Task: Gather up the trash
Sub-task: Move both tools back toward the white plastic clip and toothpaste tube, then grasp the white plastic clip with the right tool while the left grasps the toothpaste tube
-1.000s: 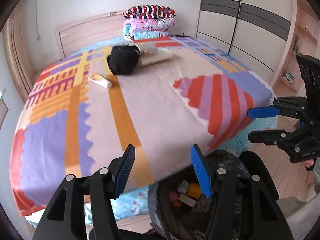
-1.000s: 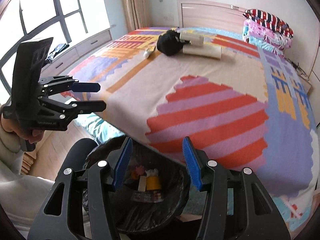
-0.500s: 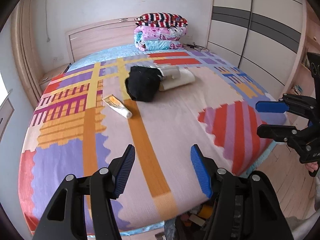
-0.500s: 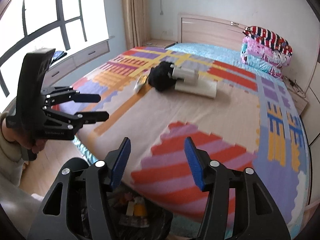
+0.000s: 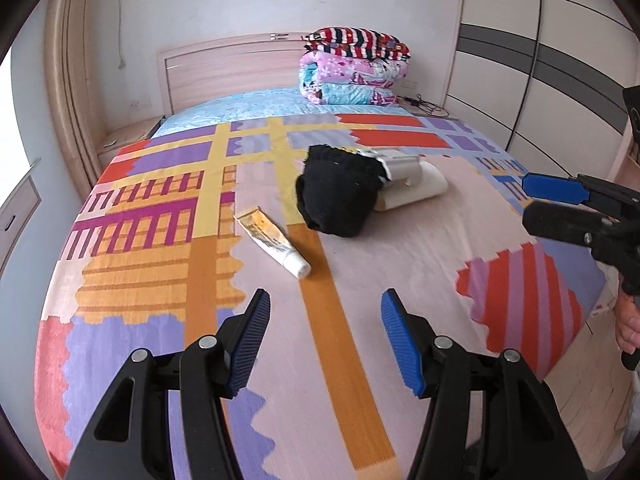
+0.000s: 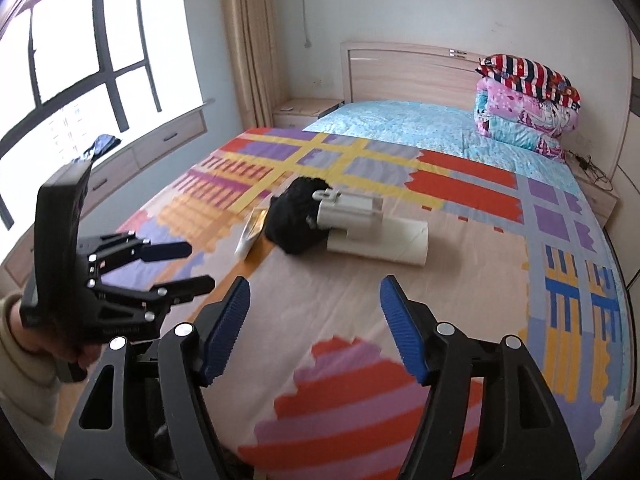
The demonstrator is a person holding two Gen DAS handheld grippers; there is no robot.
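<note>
A squeezed white and yellow tube (image 5: 273, 241) lies on the patterned bedspread (image 5: 160, 264), left of a black cloth bundle (image 5: 340, 194); the tube also shows in the right wrist view (image 6: 250, 232). My left gripper (image 5: 324, 320) is open and empty above the bed's near part, the tube a short way ahead. My right gripper (image 6: 314, 312) is open and empty over the bed's near edge. Each gripper shows in the other's view, the right (image 5: 548, 200) and the left (image 6: 192, 266).
A white handheld appliance (image 6: 372, 226) lies against the black bundle (image 6: 298, 216). Folded quilts (image 5: 354, 74) are stacked at the headboard (image 5: 224, 68). A wardrobe (image 5: 540, 64) stands to the right, a window (image 6: 76, 52) and low drawers to the left.
Both grippers rose from over the black trash bin at the bed's foot and moved forward over the bed. The bin has dropped out of view. The tube and bundle are nearer.
</note>
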